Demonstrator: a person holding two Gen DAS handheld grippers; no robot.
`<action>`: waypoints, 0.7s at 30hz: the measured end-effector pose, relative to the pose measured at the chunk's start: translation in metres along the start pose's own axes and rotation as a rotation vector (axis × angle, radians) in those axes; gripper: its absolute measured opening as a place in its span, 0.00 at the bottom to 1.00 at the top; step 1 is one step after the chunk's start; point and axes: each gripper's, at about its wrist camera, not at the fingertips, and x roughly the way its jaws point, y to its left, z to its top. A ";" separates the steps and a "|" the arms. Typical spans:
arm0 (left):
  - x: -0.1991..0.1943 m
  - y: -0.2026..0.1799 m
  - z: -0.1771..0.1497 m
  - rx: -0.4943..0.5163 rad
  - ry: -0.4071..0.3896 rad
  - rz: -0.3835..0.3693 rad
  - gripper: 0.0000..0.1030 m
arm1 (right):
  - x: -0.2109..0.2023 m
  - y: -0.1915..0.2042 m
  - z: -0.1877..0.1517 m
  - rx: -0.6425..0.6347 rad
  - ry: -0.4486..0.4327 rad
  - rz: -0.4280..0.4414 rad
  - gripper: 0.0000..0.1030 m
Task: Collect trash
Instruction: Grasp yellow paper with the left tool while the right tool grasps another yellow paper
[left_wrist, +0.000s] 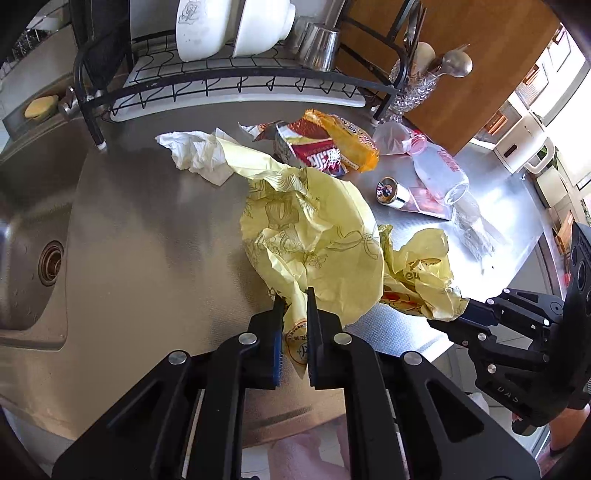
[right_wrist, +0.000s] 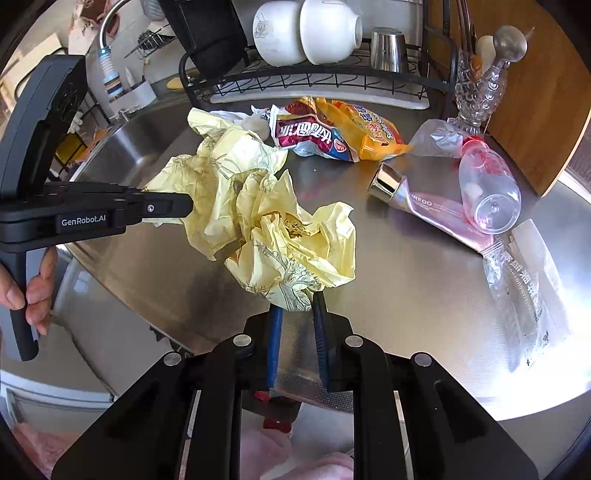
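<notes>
The left tool (left_wrist: 295, 301) is closed tight on the near edge of a big yellow bag (left_wrist: 314, 240). The right tool (right_wrist: 298, 301) is closed on another edge of the same crumpled yellow bag (right_wrist: 280, 229), on its right side. No earlier look is given, so only the grip itself can be told. The bag lies in the middle of the shiny metal tabletop (left_wrist: 147, 221), bunched up between the two tools.

Far behind the bag lie a red and orange snack wrapper (left_wrist: 328, 144) and a white tissue (left_wrist: 192, 151). To the right lie a clear bottle (right_wrist: 487, 192) on its side, a pink tube with a shiny cap (right_wrist: 424, 203), and a clear wrapper (right_wrist: 524, 280).

At the far edge stands a black dish rack (left_wrist: 236, 85) with white bowls (right_wrist: 306, 29) and a metal cup (right_wrist: 388, 50). A sink (left_wrist: 33, 229) is on the left. A person's hand (right_wrist: 35, 284) holds the left tool's handle.
</notes>
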 end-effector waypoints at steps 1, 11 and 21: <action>-0.007 -0.001 -0.002 0.003 -0.011 0.005 0.08 | -0.005 0.001 0.000 -0.003 -0.010 0.000 0.17; -0.077 -0.014 -0.041 0.036 -0.096 0.064 0.08 | -0.065 0.006 -0.016 -0.023 -0.076 -0.018 0.17; -0.121 -0.039 -0.115 0.097 -0.061 0.075 0.08 | -0.110 0.013 -0.062 -0.045 -0.046 0.020 0.17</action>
